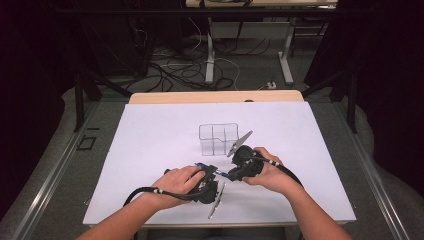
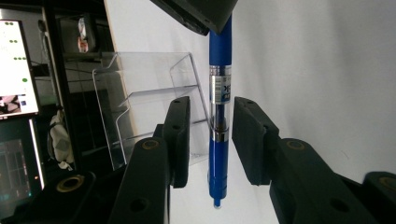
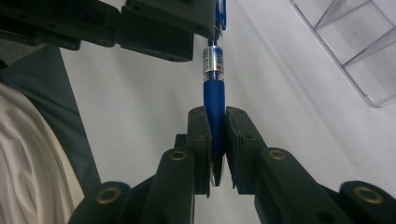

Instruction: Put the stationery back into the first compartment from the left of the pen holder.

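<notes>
The pen [image 3: 215,109] is held level above the table [image 1: 150,150], between the two hands and near the front edge, with its long axis running from one gripper to the other. The right gripper [image 3: 216,140] is clamped narrow on the pen's tip end. The left gripper [image 2: 211,135] is set across the barrel, its jaws narrow but with a gap on each side, so no grip is yet made there. The coming move is judged to turn on this: the barrel lies squarely between the left pads, crosswise to them, so only a closing is called for. The clear organizer [image 1: 218,138] stands just beyond the right hand. A silver label band with small red and dark print is seen on the barrel; the writing cannot be read.
</notes>
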The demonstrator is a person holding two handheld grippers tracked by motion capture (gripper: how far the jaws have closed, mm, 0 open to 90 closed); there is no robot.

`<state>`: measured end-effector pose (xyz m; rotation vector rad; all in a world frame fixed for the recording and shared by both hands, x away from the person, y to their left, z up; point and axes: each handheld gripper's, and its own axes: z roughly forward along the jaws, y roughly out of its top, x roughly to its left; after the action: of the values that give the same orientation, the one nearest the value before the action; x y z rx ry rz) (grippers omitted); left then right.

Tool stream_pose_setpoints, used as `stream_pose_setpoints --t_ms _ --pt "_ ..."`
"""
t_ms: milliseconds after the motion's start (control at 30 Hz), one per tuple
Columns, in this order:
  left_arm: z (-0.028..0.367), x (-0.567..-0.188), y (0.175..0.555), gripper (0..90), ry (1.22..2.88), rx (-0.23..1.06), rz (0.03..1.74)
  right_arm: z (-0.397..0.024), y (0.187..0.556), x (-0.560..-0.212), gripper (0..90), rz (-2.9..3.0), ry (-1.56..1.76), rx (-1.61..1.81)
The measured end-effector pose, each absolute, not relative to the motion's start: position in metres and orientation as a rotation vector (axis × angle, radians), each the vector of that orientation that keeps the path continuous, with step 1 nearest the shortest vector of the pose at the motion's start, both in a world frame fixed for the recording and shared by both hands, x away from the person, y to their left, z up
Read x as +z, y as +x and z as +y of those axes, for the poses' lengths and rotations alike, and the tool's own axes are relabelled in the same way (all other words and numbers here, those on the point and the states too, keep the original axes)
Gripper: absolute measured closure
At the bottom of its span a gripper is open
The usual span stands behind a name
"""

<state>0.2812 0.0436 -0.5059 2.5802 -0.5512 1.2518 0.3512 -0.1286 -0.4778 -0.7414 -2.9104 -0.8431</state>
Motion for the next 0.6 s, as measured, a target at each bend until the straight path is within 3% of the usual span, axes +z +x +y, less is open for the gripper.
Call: stream_pose_setpoints --t_ms 267,600 --pt "0.0396 -0.5064 0.282 77.5 2.622 1.263 -0.603 -0.1271 0.3493 -0.4746 80.6 -2.897 -0.718 -0.874" --pt "0.0371 -0.504 0.2838 79.2 2.648 1.223 -0.575 -0.1277 0.3501 -0.4754 80.5 -2.893 -0.712 -0.892"
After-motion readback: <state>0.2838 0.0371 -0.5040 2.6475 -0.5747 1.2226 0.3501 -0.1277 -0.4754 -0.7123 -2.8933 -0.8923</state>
